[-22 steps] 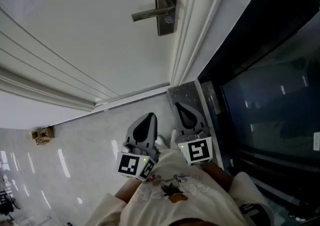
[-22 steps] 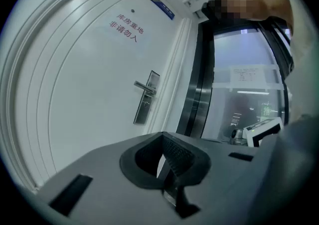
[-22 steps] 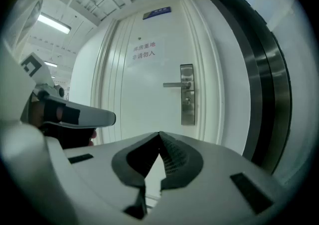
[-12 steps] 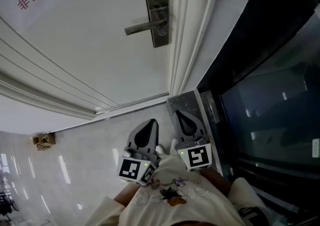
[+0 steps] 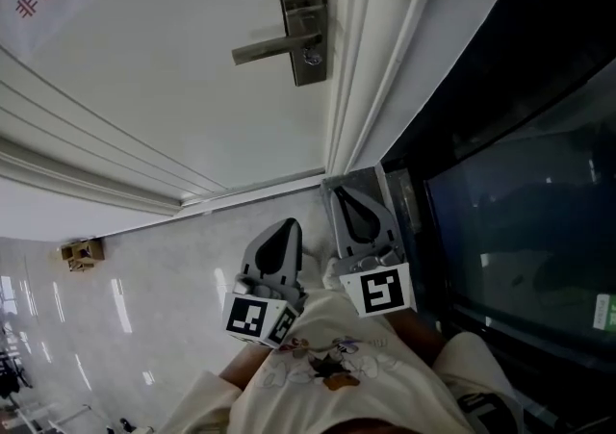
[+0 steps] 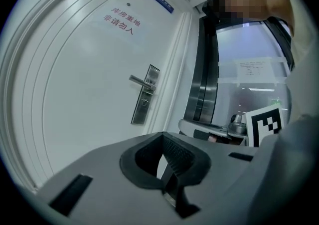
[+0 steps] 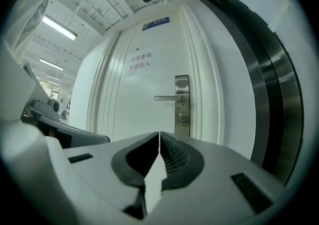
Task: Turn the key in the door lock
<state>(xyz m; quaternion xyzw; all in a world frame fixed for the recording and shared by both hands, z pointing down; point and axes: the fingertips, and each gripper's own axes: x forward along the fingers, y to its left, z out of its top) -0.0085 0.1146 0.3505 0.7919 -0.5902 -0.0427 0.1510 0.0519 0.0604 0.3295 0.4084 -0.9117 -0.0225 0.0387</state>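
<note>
Straight ahead on the white door [image 5: 164,86], the lock plate [image 5: 300,13] now shows whole in the head view, not cropped as a moment ago. What looks like the key [image 5: 311,57] sits under the lever [image 5: 269,42], well apart from me, so I judge the reach still ahead. Fingers on my left gripper [image 5: 286,226] and right gripper [image 5: 344,197] are together, empty. Red lettering [image 6: 121,19] reads 库房重地 非请勿入.
</note>
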